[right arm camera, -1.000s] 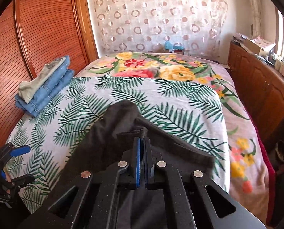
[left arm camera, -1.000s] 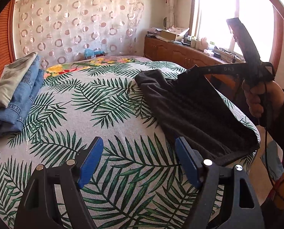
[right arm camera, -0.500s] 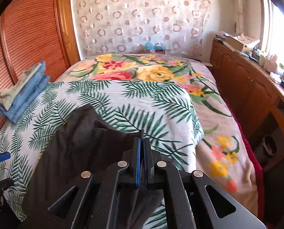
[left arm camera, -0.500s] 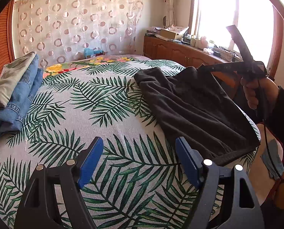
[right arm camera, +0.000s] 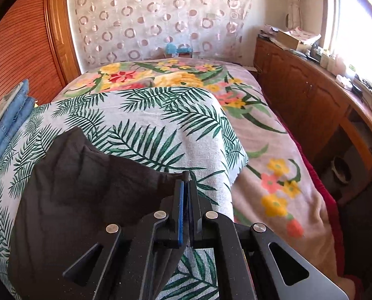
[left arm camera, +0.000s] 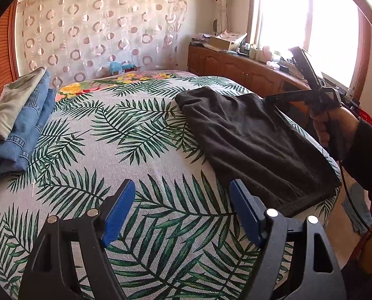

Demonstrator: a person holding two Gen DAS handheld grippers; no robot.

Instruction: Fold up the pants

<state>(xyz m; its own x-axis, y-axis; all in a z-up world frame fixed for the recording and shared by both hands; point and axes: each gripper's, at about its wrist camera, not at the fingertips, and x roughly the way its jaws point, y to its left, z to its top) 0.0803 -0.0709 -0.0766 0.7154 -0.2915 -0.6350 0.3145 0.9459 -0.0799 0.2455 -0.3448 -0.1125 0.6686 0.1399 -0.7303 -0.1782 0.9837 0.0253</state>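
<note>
While my right gripper [right arm camera: 185, 192] pinches the dark pants' [left arm camera: 256, 140] far corner, my left gripper [left arm camera: 182, 210] gapes empty; next, it should seize the near hem.

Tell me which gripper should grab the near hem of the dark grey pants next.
Left, probably. The left gripper hangs open over the palm-leaf bedspread, close to the near hem of the dark grey pants. The right gripper is shut on their far corner.

Dark grey pants [left arm camera: 256, 147], green palm-leaf sheet [left arm camera: 141, 135], blue denim jeans [left arm camera: 23, 130], circle-patterned curtain [left arm camera: 98, 37]
</note>
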